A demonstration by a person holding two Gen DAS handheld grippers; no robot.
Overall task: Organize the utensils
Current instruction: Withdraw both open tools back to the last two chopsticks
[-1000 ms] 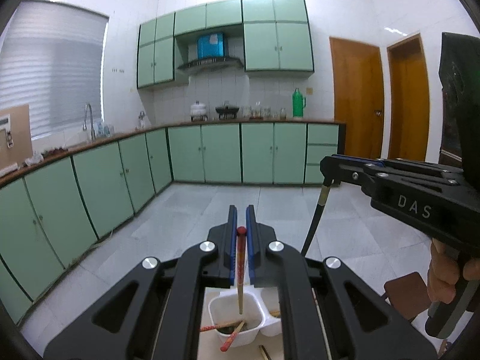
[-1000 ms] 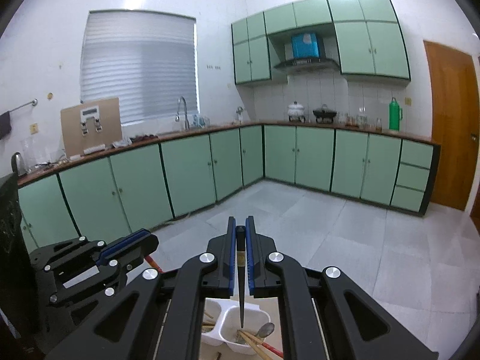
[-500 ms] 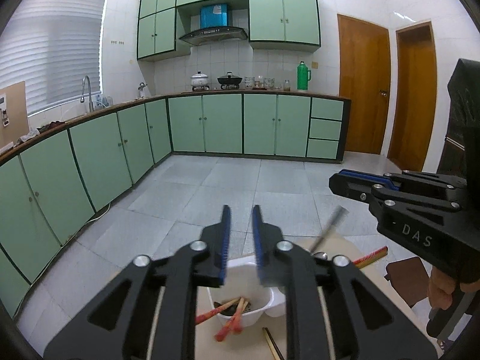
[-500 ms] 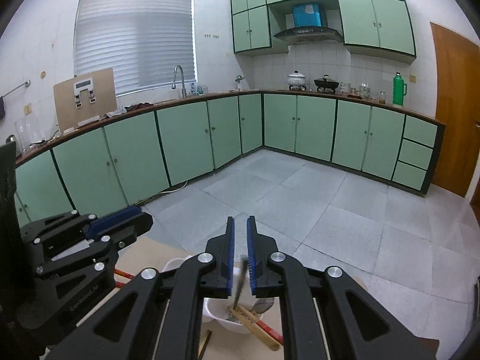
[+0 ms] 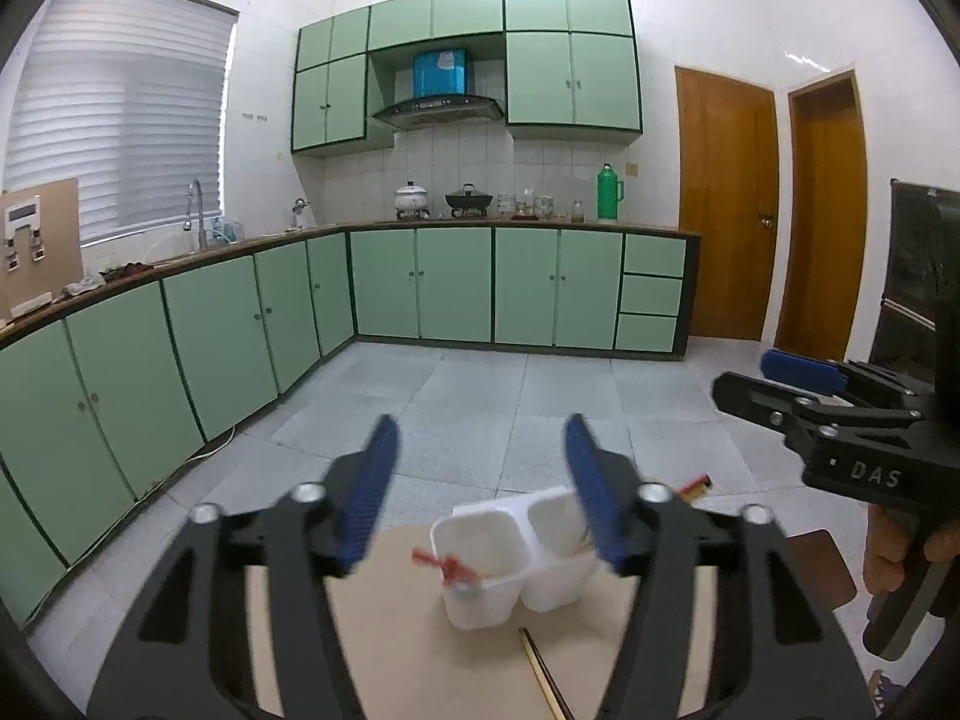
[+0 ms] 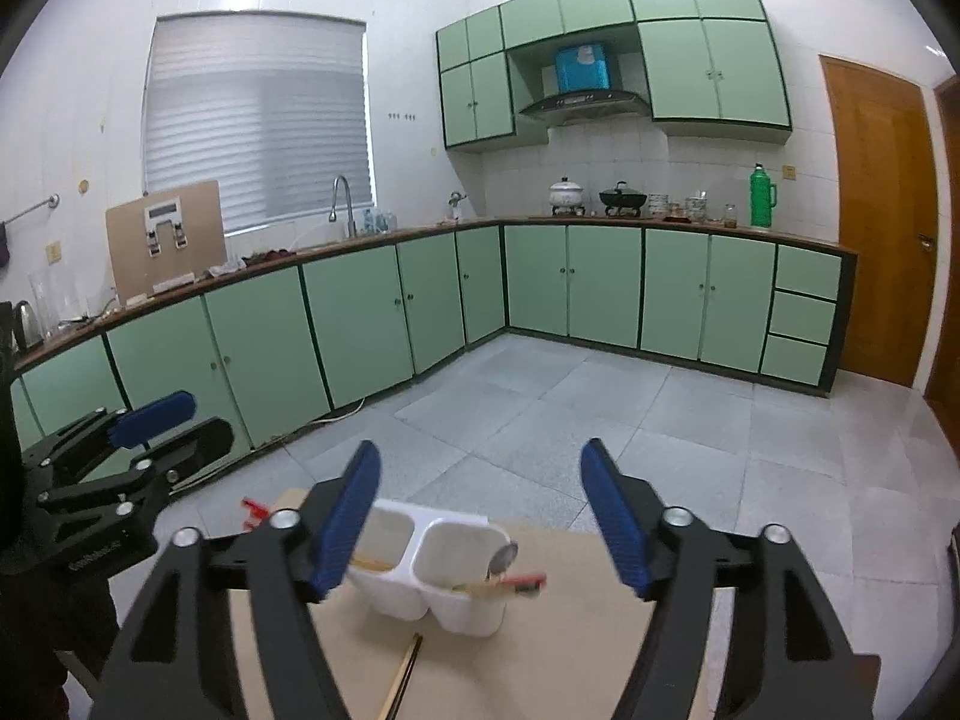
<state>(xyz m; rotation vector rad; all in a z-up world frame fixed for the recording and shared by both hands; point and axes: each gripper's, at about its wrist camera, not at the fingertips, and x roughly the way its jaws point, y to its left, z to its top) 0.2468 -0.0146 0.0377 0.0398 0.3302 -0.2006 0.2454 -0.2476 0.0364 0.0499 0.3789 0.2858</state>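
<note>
Left wrist view: left gripper and right gripper jaws have just been opening, nothing between them, above the white two-compartment holder on the bench.

White two-cup utensil holder sits upright on the tan table. Right-wrist view: right cup has red-tipped chopsticks and a metal spoon leaning over the rim, left cup has pale chopsticks. One loose chopstick lies in front.
</note>
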